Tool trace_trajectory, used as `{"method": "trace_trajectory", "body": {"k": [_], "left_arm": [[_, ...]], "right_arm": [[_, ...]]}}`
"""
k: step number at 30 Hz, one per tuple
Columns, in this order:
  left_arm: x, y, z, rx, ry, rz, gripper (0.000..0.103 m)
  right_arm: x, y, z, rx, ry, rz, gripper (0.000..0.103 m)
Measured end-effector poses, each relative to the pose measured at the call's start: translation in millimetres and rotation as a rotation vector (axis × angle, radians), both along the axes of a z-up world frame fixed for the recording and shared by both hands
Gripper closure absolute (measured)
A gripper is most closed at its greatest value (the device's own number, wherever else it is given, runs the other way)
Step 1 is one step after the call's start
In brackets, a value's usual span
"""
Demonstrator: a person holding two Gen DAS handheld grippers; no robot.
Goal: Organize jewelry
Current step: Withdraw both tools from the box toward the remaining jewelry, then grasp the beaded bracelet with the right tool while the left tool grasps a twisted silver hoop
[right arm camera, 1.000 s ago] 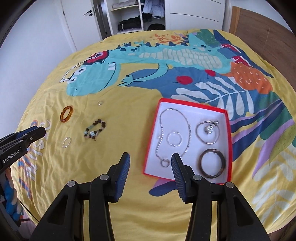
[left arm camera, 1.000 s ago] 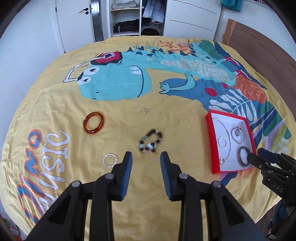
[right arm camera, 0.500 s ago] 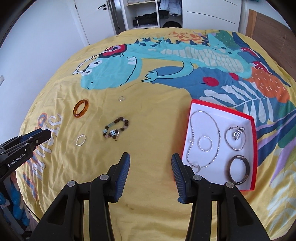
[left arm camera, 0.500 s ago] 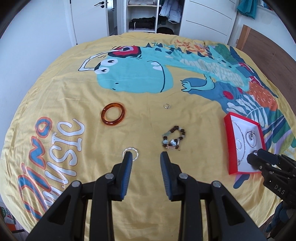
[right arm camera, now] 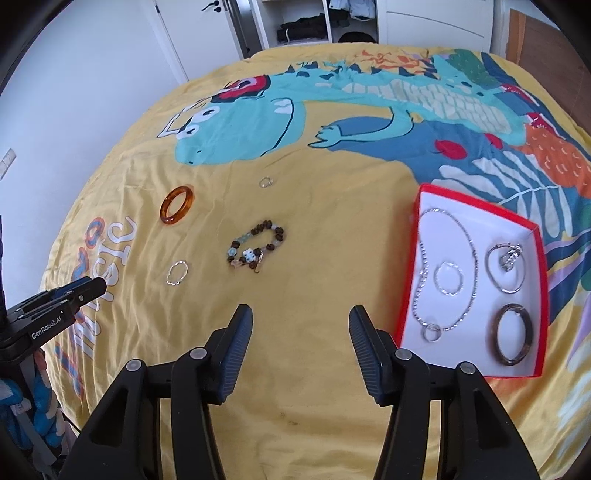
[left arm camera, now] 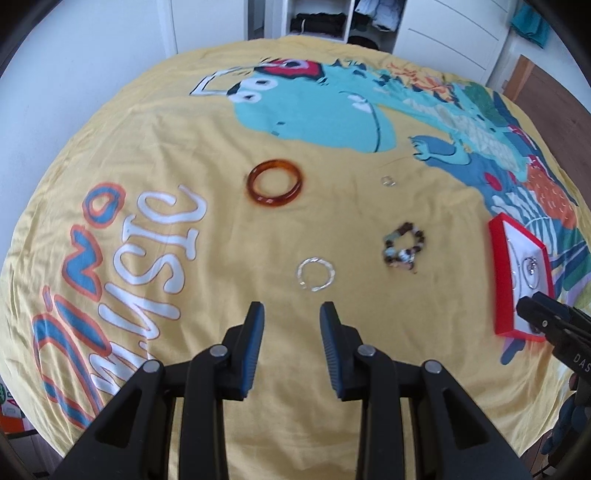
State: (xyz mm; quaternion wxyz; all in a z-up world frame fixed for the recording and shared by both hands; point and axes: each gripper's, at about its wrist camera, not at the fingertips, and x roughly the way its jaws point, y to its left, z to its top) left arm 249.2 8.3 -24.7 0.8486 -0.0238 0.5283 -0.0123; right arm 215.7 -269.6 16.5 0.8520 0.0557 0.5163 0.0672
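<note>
On the yellow bedspread lie an amber bangle (left arm camera: 274, 183), a thin silver bracelet (left arm camera: 316, 275), a brown beaded bracelet (left arm camera: 403, 249) and a small silver ring (left arm camera: 388, 181). My left gripper (left arm camera: 291, 314) is open and empty, just short of the silver bracelet. A red-rimmed white box (right arm camera: 536, 236) at the right holds a silver chain (right arm camera: 448, 266), silver rings and a dark bangle (right arm camera: 511, 334). My right gripper (right arm camera: 301, 317) is open and empty, left of the box and near of the beaded bracelet (right arm camera: 256, 247).
The bedspread carries a teal dinosaur print (right arm camera: 243, 122). White wardrobe doors and open shelves (right arm camera: 306, 22) stand beyond the bed. A wooden panel (left arm camera: 554, 92) is at the far right. The left gripper's tips (right arm camera: 88, 290) show at the right wrist view's left edge.
Both grippers have moved left across the bed. The silver bracelet now lies straight ahead of my left gripper; the box has slid toward the right edge of both views. Jaws unchanged.
</note>
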Motion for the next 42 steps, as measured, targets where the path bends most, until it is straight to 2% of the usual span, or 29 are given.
{"method": "trace_trajectory", "body": {"k": [10,16,22,31,37,42], "left_arm": [[42.1,15.6,-53.0,-0.095,0.082,0.020,0.073],[64.5,8.2,-81.2,-0.110,0.134,0.013,0.073],[78.1,0.7,-106.2,-0.093,0.179,0.008,0.074],[91.8,-4.8,-116.6,-0.069,0.193,-0.009,0.074],[98.6,-8.1,-120.9,-0.066,0.197,-0.009,0.075],[100.0,-7.2,-120.7,-0.074,0.191,0.014,0.078]], "right_arm": [[40.1,23.3,-38.2,0.034,0.035,0.034,0.049],[70.4,28.8,-58.4,0.053,0.058,0.026,0.049],[96.3,32.9,-74.5,0.075,0.076,0.015,0.052],[130.4,44.8,-105.5,0.106,0.133,-0.009,0.061],[144.2,55.2,-124.3,0.075,0.152,-0.013,0.062],[151.6,62.3,-129.2,0.026,0.140,0.010,0.070]]}}
